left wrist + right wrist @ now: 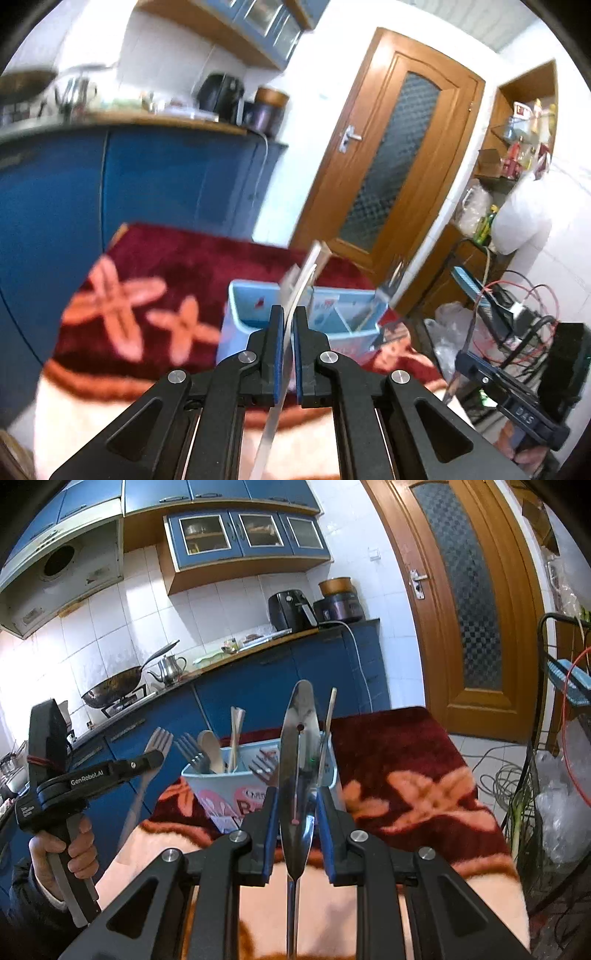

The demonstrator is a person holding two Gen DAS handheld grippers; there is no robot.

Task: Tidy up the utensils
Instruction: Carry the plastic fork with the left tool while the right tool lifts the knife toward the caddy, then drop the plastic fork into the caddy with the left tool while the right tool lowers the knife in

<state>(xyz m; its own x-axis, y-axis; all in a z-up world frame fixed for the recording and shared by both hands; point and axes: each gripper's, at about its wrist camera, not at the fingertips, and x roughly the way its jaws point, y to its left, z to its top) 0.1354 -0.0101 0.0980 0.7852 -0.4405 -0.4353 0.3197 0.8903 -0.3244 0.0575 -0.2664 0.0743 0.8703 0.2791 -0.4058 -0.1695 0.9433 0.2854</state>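
Mid-task. Holder (236, 794), frame centre on the red blanket (406, 775), already has forks, wooden spoon, chopsticks. Left tongs (157, 760) clamped on a fork (157, 744), mid-left; right tongs (295, 805) grip a spoon (297, 760). Both still to drop in.

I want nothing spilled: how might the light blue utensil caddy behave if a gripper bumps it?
The utensil caddy looks like thin plastic, so probably light. Forks, a wooden spoon and chopsticks stick up well above its rim, and it stands on a plush blanket, so it may tip or slide.
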